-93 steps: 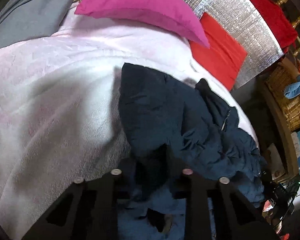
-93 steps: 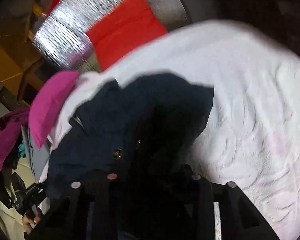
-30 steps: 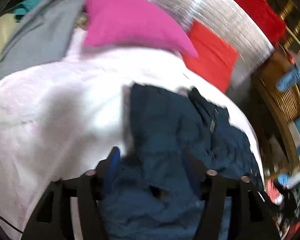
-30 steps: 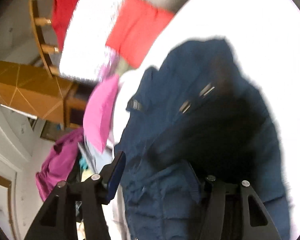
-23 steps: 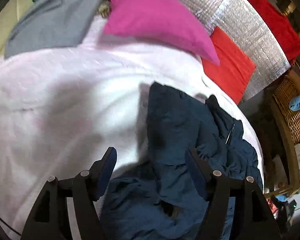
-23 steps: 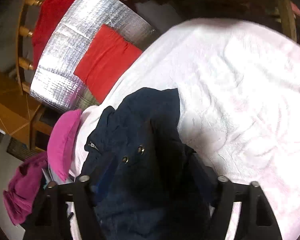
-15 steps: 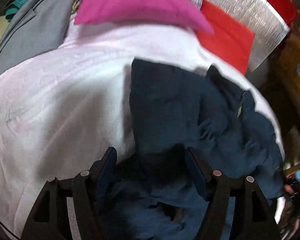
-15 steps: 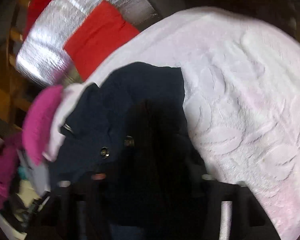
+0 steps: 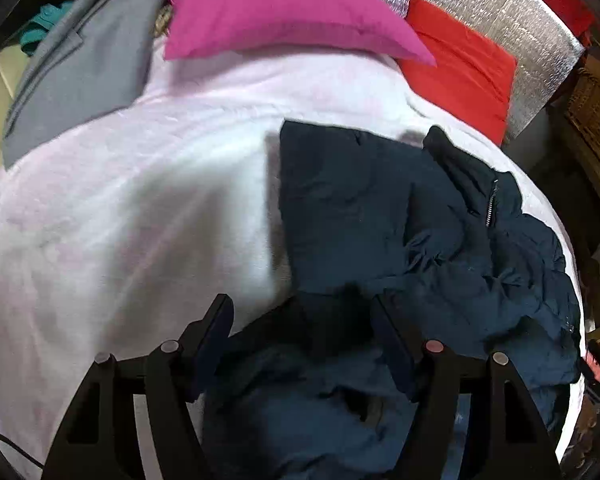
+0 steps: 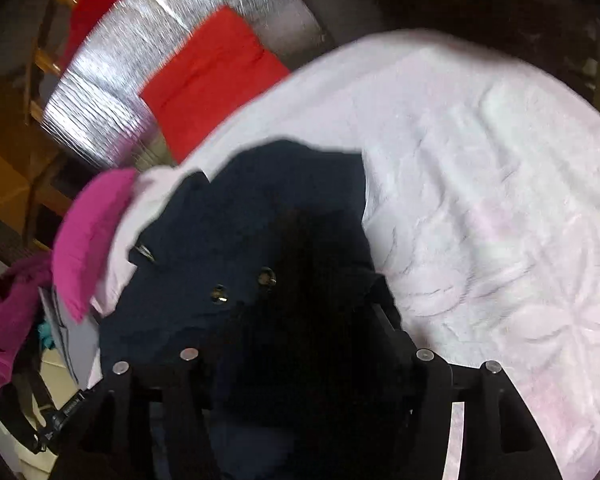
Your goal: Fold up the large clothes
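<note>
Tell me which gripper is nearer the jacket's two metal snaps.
Right. The snaps lie just ahead of the right gripper, whose jaws have just been opening with jacket fabric between them. The left gripper straddles it elsewhere; no snaps in its view.

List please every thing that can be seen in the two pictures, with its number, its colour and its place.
jacket: one, dark navy, crumpled on the blanket, with a zip and metal snaps
blanket: one, pale pink, covering the bed
pillow: one, magenta, at the far edge of the blanket
red cloth: one, red, lying on the silver sheet
silver sheet: one, shiny silver, beyond the bed
grey garment: one, grey, beside the pillow
basket: one, brown wicker, at the side of the bed
purple clothes: one heap, purple, beside the bed
left claw: one, black, open, jacket cloth between its fingers
right claw: one, black, its jaws have just been opening, dark jacket cloth between them
</note>
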`<state>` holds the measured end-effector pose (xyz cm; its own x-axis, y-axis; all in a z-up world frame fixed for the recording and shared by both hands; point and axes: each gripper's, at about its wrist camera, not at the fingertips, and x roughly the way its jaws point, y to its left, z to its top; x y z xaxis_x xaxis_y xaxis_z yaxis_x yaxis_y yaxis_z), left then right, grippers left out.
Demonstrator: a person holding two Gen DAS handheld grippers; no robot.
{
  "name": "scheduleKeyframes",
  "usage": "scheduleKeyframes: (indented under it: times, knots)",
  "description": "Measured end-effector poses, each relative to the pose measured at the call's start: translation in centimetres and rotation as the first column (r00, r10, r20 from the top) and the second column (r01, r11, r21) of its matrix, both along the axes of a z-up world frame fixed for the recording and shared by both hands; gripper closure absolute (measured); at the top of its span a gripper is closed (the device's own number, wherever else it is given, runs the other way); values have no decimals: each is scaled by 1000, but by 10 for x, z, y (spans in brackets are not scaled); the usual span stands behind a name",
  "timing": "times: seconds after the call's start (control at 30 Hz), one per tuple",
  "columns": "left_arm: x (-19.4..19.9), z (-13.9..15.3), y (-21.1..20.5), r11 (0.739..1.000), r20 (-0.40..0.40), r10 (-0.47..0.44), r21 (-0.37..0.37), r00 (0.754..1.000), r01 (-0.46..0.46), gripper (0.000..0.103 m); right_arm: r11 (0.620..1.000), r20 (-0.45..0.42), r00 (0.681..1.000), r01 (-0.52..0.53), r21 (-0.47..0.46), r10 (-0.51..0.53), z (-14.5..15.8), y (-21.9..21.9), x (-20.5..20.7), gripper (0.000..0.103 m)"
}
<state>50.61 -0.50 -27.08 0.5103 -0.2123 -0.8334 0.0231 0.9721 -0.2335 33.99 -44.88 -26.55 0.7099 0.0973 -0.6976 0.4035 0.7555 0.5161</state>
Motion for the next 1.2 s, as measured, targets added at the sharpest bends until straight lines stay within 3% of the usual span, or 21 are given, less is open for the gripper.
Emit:
scheduleKeyframes:
  times: [0.13, 0.23, 0.37, 0.5, 0.6, 0.73, 0.8, 0.9, 1.0, 1.1, 1.2]
  knots:
    - [-21, 22, 13, 1000, 88, -4, 3, 996, 3, 32, 998, 76, 996, -37, -42, 40, 28, 22, -8, 41]
    - [-31, 31, 15, 999, 147, -39, 8, 988, 38, 32, 992, 103, 989, -100, -81, 109, 47, 51, 5, 47]
    - [-23, 30, 8, 998, 176, -65, 4, 982, 65, 32, 979, 73, 979, -183, -88, 190, 44, 90, 26, 48]
    - [-10, 14, -7, 996, 131, -93, 21, 987, 91, 32, 969, -23, 971, -240, -56, 239, 9, 121, 51, 50]
    - [1, -14, -22, 987, 13, -129, 98, 992, 127, 31, 968, -108, 965, -245, -55, 238, -21, 125, 58, 52]
    - [0, -7, -11, 992, 9, -104, 69, 995, 103, 31, 965, -72, 964, -259, -34, 256, -1, 119, 54, 53]
    - [-3, 8, -5, 996, 56, -81, 51, 995, 78, 31, 972, 17, 972, -234, -33, 234, 19, 107, 48, 53]
    - [-7, 25, -5, 998, 127, -61, 27, 990, 58, 31, 977, 73, 974, -214, -27, 215, 29, 96, 49, 53]
    - [-1, 18, -16, 998, 120, -65, 32, 991, 62, 31, 969, 2, 969, -246, 5, 246, 6, 98, 62, 53]
    - [12, -9, -34, 992, 17, -93, 86, 996, 91, 31, 963, -75, 960, -269, 18, 270, -28, 108, 72, 54]
    - [10, -11, -39, 990, 14, -91, 113, 996, 89, 30, 962, -60, 960, -270, 47, 273, -19, 105, 66, 56]
